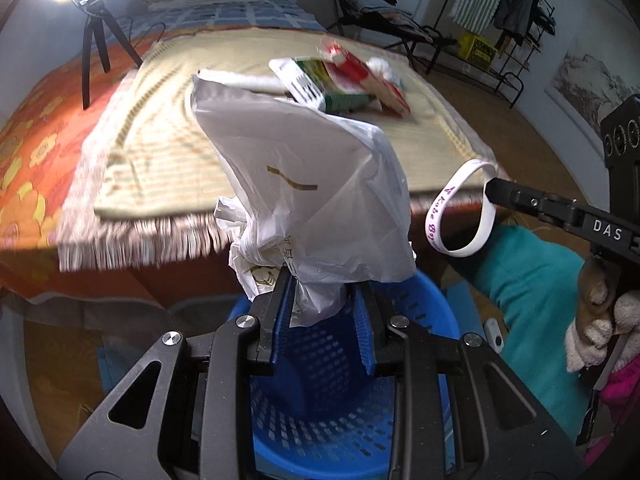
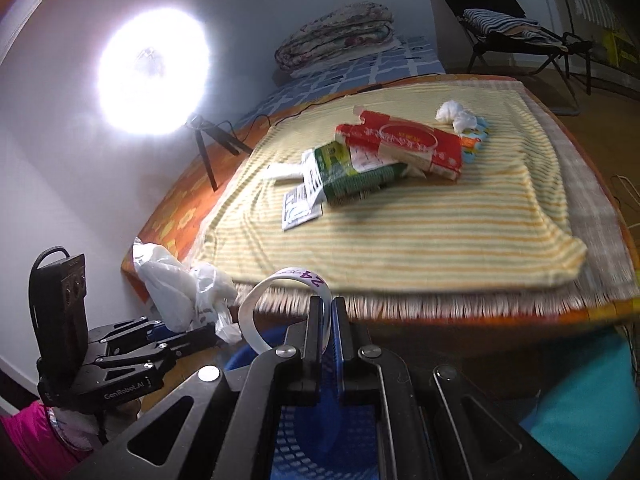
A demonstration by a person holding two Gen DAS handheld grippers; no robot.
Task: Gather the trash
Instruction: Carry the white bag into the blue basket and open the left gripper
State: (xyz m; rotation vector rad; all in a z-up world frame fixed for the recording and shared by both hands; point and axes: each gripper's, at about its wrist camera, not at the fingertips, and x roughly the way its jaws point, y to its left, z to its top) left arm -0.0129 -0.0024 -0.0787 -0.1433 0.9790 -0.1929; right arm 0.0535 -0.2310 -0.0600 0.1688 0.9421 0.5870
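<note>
My left gripper [image 1: 323,292] is shut on a white plastic bag [image 1: 304,184] and holds it above the blue perforated basket [image 1: 320,400]. The bag also shows in the right wrist view [image 2: 180,288]. My right gripper [image 2: 328,312] is shut on a white wristband with purple lettering [image 2: 280,292], also above the basket [image 2: 320,440]. The wristband shows in the left wrist view [image 1: 460,208] at the right gripper's tip [image 1: 490,194]. On the bed lie a red packet [image 2: 404,148], a green packet [image 2: 352,172], a crumpled white tissue [image 2: 456,116] and a printed paper [image 2: 300,212].
The striped yellow blanket [image 2: 440,232] covers the bed, over an orange flowered sheet [image 1: 28,168]. A tripod lamp [image 2: 208,148] stands on the bed's far left. A folded quilt [image 2: 340,36], a black chair [image 2: 512,28] and a clothes rack [image 1: 516,20] are behind.
</note>
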